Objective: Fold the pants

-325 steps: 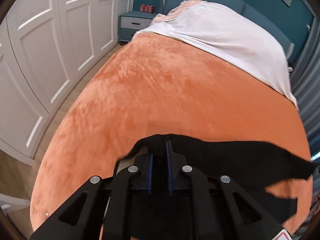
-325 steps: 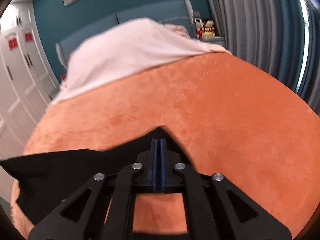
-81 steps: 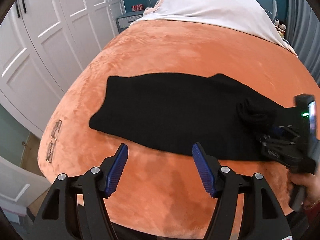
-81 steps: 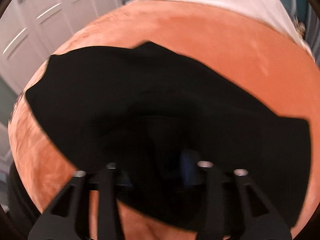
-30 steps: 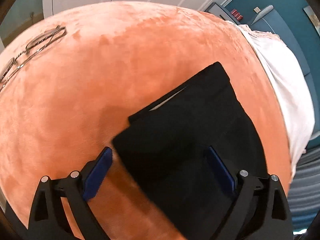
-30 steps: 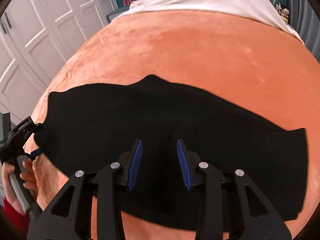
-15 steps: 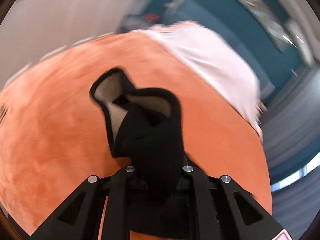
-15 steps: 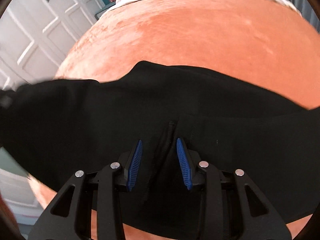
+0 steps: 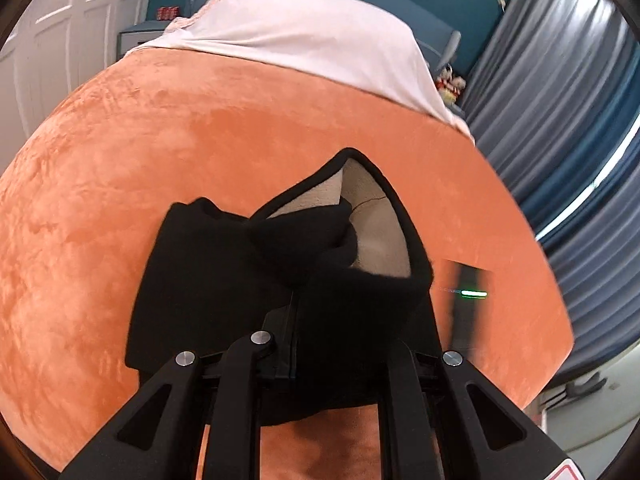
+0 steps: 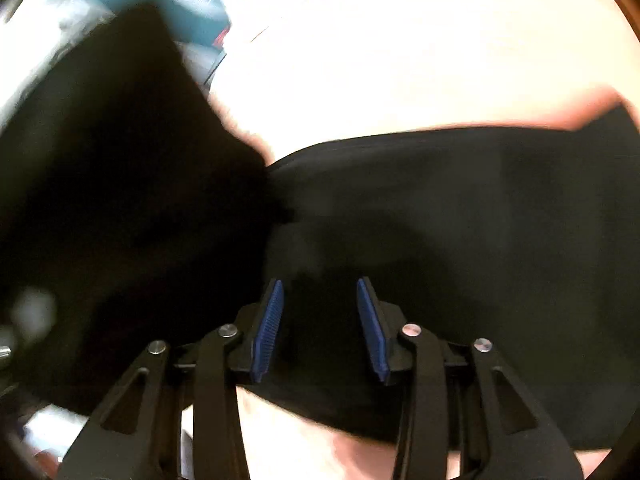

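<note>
An orange bedspread (image 9: 168, 152) carries the black pants (image 10: 460, 208). The left gripper (image 9: 294, 344) is clamped on a bunched pants end; the right gripper (image 10: 320, 320), jaws just widening, stands parted above the fabric.

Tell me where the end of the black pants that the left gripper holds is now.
In the left wrist view, the left gripper holds that end of the black pants at lower centre, raised above the orange blanket, pale lining showing.

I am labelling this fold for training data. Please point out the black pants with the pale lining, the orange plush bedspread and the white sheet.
Black pants with pale lining (image 9: 224, 280): left wrist view, bunched outer fabric.
Orange plush bedspread (image 9: 200, 132): left wrist view, bare top.
White sheet (image 9: 304, 32): left wrist view, middle.
</note>
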`<action>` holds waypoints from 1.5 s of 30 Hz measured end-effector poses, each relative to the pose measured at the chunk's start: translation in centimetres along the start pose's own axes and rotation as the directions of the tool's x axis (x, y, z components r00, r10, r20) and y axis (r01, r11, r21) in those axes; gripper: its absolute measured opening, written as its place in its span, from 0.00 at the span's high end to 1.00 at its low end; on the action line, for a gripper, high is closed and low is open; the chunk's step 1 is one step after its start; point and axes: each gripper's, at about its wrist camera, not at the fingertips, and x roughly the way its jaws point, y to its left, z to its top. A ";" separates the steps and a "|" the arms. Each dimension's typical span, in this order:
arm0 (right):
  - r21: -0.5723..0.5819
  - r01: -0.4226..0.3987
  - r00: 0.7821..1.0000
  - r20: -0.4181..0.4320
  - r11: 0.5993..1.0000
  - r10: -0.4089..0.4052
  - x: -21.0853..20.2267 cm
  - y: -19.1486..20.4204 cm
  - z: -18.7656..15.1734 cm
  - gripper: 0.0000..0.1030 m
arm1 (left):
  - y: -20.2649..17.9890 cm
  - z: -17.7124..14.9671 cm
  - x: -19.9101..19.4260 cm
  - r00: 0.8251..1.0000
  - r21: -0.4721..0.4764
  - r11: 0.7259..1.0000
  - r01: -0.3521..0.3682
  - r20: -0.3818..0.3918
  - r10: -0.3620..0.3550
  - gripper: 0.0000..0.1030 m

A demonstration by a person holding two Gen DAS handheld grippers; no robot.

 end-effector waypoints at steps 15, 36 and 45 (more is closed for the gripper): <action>0.047 -0.054 0.995 -0.085 0.997 0.058 -5.1 -4.6 3.2 0.22 | -3.6 -7.3 4.5 0.977 0.286 0.942 -0.175 -0.066 0.201 0.26; -0.189 0.247 0.966 -0.030 0.950 -0.257 -8.0 -5.7 1.6 0.75 | 10.1 -1.8 2.9 0.931 -0.064 0.933 -0.354 -0.119 0.345 0.20; -0.134 0.057 0.994 -0.087 0.989 -0.069 -8.1 -3.9 -5.9 0.51 | 12.8 -2.9 2.2 0.945 -0.074 0.951 -0.299 -0.163 0.285 0.19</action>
